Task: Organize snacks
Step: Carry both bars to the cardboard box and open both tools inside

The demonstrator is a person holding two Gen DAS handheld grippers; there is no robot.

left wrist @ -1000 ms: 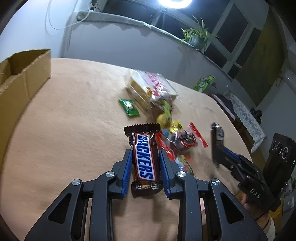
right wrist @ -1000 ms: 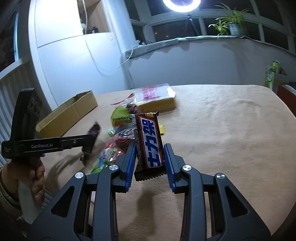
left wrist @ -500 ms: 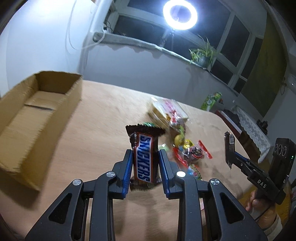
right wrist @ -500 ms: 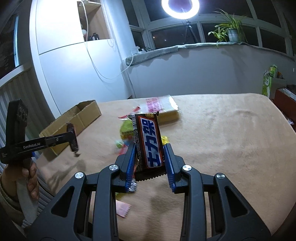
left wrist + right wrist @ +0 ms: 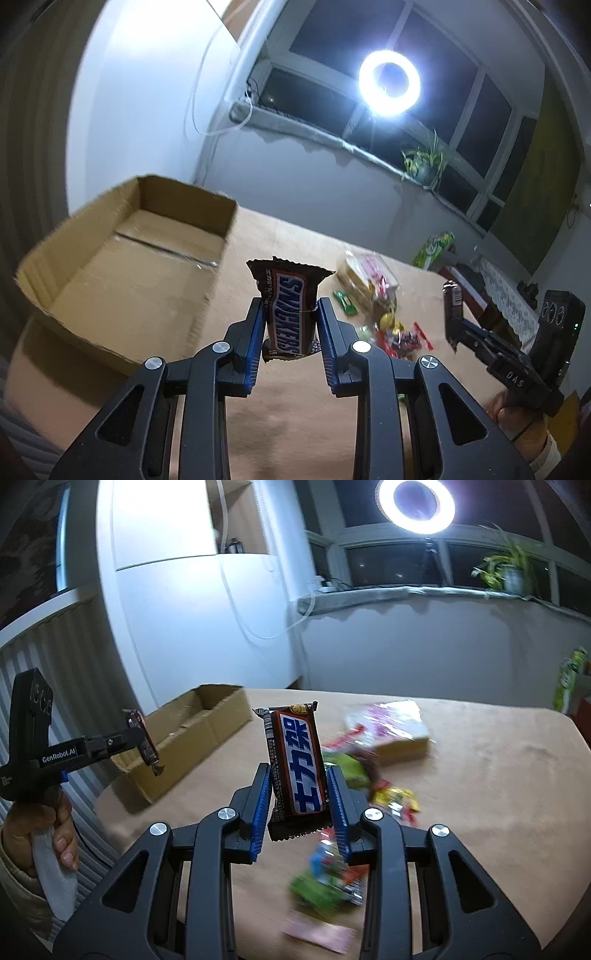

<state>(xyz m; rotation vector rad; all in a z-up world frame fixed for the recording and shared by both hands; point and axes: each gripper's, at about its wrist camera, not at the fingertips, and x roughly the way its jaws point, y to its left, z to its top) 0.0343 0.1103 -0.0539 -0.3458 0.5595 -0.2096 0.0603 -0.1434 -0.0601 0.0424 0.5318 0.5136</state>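
Above the table's near edge, the Snickers bar (image 5: 290, 315) stands upright, pinched at its lower half in the left gripper (image 5: 290, 332), so it can drop label-up into the cardboard box (image 5: 122, 266) at the table's left corner. The right gripper (image 5: 299, 801) clamps a second chocolate bar (image 5: 297, 768) likewise. Loose snacks (image 5: 384, 321) remain mid-table.
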